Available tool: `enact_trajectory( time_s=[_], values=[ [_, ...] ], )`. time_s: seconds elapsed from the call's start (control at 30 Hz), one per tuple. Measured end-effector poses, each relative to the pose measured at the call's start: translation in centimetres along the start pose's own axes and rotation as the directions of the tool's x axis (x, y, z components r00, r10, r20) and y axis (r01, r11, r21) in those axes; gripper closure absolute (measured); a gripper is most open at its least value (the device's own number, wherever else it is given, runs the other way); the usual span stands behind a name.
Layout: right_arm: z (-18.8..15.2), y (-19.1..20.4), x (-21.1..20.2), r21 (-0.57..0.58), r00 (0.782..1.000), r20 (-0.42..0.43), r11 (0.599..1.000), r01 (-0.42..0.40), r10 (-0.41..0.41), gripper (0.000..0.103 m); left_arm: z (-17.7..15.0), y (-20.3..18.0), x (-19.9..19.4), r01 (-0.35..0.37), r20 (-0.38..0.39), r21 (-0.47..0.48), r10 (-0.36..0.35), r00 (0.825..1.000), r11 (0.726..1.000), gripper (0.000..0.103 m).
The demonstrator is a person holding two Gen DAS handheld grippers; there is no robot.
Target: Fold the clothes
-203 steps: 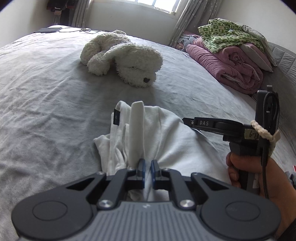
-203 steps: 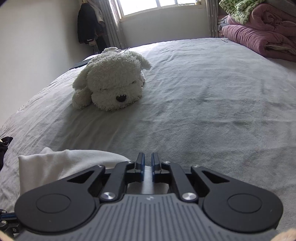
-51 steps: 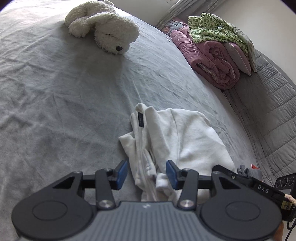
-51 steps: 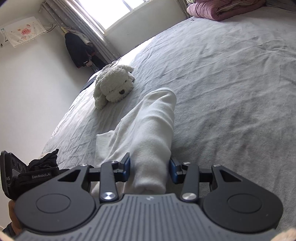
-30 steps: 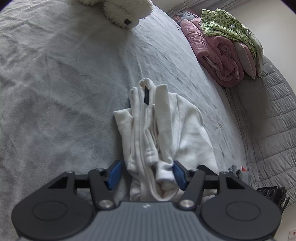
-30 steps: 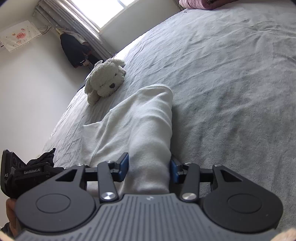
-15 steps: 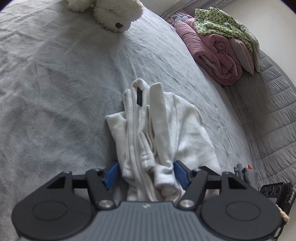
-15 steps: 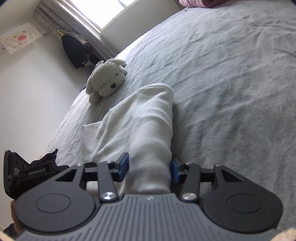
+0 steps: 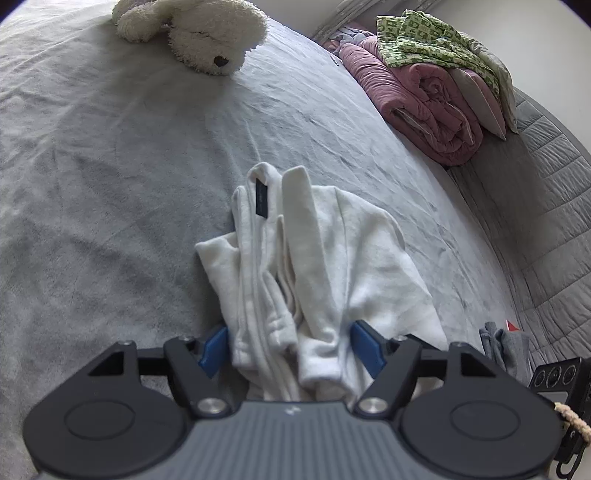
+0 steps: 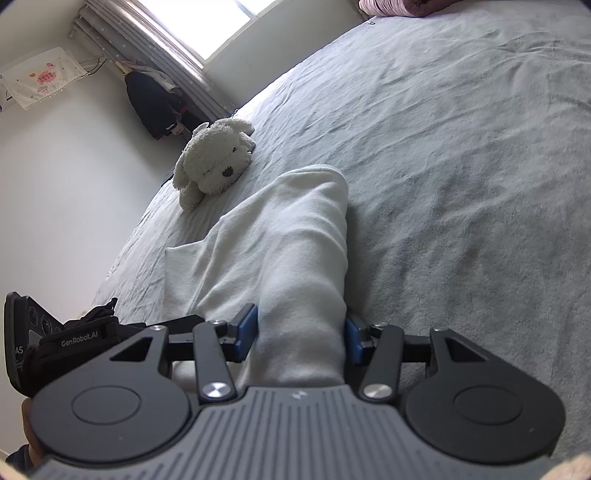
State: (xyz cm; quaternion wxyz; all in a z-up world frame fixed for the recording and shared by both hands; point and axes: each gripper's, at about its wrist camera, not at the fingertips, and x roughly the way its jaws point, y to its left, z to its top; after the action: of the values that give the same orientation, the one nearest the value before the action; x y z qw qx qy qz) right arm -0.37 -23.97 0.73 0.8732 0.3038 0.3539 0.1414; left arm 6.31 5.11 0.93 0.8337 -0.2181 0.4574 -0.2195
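A white garment (image 9: 332, 251) with a dark neck label lies bunched on the grey bed sheet (image 9: 92, 166). My left gripper (image 9: 290, 345) straddles its near end. Its jaws are opening, and its blue pads (image 9: 214, 345) stand just off the cloth on either side. In the right wrist view the same garment (image 10: 295, 240) shows as a smooth rolled fold that runs away from me. My right gripper (image 10: 299, 332) holds the near end of that roll, with both pads against the cloth.
A white plush dog (image 9: 207, 33) lies further up the bed. Folded pink and green bedding (image 9: 432, 92) is piled at the far right, beside a grey quilted panel (image 9: 535, 184). A small grey cloth (image 9: 502, 343) lies at the bed's right edge. Dark clothes (image 10: 155, 103) hang by the window.
My left jaws have spread wider around the garment's near end, and the left view has rolled slightly. The right gripper and the rolled fold look almost the same.
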Motion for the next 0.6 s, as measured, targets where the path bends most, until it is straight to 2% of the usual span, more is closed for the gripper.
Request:
enact_trajectory(
  time_s=[0.6],
  values=[
    [0.1,0.1,0.3,0.006,1.0,0.006,1.0,-0.006,0.006,0.05,0.6,-0.6,1.3,0.0,0.032,0.014,0.0,0.999,1.0,0.029]
  ],
)
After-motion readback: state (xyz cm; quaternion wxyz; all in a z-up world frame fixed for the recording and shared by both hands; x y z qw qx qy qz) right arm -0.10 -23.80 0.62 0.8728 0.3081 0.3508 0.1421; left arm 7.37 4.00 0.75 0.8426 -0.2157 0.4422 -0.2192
